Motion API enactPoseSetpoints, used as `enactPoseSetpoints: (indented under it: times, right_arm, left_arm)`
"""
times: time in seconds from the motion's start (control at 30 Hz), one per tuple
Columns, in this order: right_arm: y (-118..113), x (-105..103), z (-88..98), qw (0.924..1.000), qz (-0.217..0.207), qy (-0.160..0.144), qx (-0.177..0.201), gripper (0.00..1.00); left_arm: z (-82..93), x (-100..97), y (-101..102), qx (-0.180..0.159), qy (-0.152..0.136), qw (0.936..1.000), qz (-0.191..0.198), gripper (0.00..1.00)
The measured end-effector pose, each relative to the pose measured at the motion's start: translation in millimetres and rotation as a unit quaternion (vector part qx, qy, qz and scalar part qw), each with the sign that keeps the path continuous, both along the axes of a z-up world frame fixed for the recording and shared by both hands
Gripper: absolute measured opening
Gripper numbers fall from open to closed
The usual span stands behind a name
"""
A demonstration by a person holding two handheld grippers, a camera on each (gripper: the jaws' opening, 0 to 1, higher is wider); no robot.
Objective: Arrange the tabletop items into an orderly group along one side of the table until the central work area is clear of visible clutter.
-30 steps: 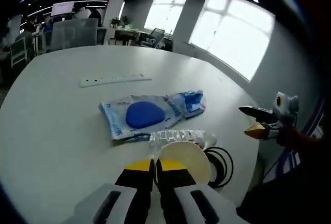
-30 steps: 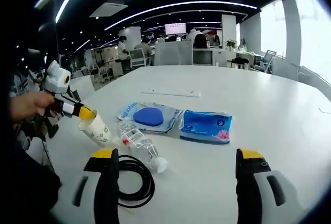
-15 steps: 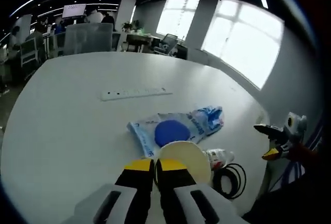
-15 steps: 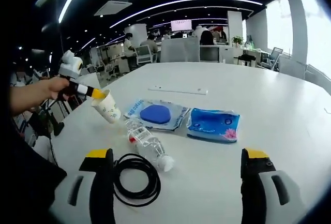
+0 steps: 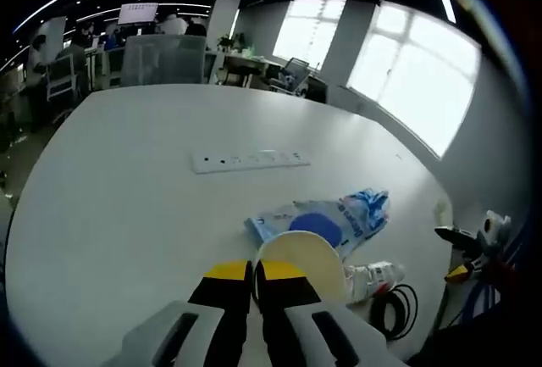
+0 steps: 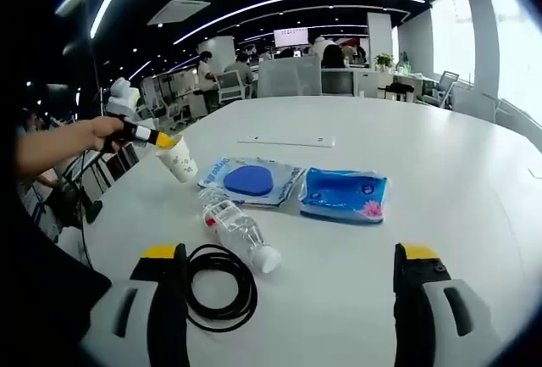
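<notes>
Right gripper view: left gripper (image 6: 161, 139) pinches paper cup (image 6: 179, 160) by its rim, lifted off table (image 6: 440, 180), likely bound edgeward; right gripper (image 6: 292, 299) spread wide, empty; bottle (image 6: 233, 227), cable (image 6: 218, 289), packets (image 6: 343, 196) lie near one edge

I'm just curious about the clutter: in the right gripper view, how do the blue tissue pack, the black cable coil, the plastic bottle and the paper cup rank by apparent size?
Largest to smallest:
1. blue tissue pack and black cable coil: look alike, and the coil is nearer, so unranked
2. plastic bottle
3. paper cup
</notes>
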State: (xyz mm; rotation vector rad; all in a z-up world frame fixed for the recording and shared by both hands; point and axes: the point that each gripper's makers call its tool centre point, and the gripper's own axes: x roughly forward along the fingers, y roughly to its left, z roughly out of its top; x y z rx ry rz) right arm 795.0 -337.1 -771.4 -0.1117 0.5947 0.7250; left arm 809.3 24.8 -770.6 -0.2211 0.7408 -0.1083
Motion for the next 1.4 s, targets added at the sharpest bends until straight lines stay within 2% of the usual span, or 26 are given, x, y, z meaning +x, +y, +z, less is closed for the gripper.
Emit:
enactPoseSetpoints:
  times: [0.33,0.73,0.93,1.17,1.4]
  right_arm:
    - [-1.9,1.4,-7.5,0.9999,0.002,0.004,-0.014,0.97]
    - [-0.7,6.9,-13.6,0.9997,0.002,0.011,-0.023,0.96]
    - [1.2,8.6,-16.2,0.9995,0.004,0.014,-0.026,0.95]
    - [2.5,10.7,-15.2,0.9996,0.005,0.014,-0.024,0.95]
    - [3.5,6.7,-18.8,0.9993,0.011,0.021,-0.029,0.94]
  left_arm:
    - [-12.4,17.6,15.1,-0.010,0.018,0.9997,0.016,0.01]
    - [-33.9,23.6,21.1,-0.017,0.040,0.9987,0.027,0.01]
    - [-33.0,25.0,16.2,-0.037,0.038,0.9976,0.043,0.01]
    - [-33.5,21.0,7.8,-0.036,0.043,0.9974,0.046,0.01]
    - [-26.2,16.1,6.6,-0.006,0.034,0.9987,0.036,0.05]
